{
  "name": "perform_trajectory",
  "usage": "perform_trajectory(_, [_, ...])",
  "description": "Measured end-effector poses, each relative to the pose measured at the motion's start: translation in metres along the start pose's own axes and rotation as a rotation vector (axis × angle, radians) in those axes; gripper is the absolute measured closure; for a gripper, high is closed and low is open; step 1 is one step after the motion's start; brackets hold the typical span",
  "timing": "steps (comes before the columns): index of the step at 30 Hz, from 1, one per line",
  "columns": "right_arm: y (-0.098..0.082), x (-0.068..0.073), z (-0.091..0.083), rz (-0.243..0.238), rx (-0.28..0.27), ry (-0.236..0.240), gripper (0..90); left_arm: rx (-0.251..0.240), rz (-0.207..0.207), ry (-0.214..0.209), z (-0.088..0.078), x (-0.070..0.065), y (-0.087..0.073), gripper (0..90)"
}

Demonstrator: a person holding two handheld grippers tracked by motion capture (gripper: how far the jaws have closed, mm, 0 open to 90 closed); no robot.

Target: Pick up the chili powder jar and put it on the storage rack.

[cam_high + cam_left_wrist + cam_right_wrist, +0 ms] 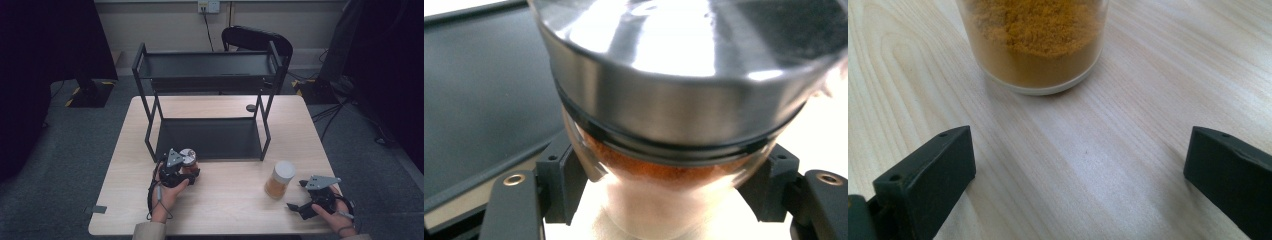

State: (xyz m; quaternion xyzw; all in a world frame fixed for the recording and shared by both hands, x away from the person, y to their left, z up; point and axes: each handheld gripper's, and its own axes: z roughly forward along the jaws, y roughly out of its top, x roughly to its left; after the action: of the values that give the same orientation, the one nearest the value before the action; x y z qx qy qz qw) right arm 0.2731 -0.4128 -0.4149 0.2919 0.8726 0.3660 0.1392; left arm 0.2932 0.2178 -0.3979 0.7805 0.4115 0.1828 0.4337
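A pale wooden table (225, 200) stands on grey carpet (75, 145), a black rack (207, 135) at twelve o'clock. The left hand-held gripper (186, 172) clamps a red spice jar (188, 159). The right hand-held gripper (296, 196) gapes wide beside a yellow spice jar (280, 180).

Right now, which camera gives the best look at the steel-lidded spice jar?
The left gripper view: the steel-lidded spice jar sits close up, showing its shiny lid, glass wall and reddish powder, clamped by the left gripper. The high view shows it small, at the black shelf rack. The right gripper view shows the yellow-powder jar instead.

Your left gripper (187, 172) is clamped tight, hand low at the table's near-left. Your right gripper (300, 195) rests with jaws spread wide.
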Motion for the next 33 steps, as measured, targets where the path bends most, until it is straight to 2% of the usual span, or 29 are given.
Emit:
perform_trajectory(4, [0.0, 0.0, 0.0, 0.0, 0.0, 0.0, 0.0, -0.012, -0.012, -0.007, -0.003, 0.002, 0.007, 30.1])
perform_trajectory(12, [0.0, 0.0, 0.0, 0.0, 0.0, 0.0, 0.0, -0.01, -0.006, -0.019, -0.009, 0.004, 0.028, 30.2])
perform_trajectory(15, [0.0, 0.0, 0.0, 0.0, 0.0, 0.0, 0.0, -0.003, -0.021, -0.021, -0.011, 0.005, 0.037, 30.1])
perform_trajectory(22, [0.0, 0.0, 0.0, 0.0, 0.0, 0.0, 0.0, -0.008, -0.006, -0.018, -0.015, 0.004, 0.055, 30.1])
perform_trajectory(33, [0.0, 0.0, 0.0, 0.0, 0.0, 0.0, 0.0, -0.005, -0.019, -0.035, -0.02, 0.005, 0.081, 30.1])
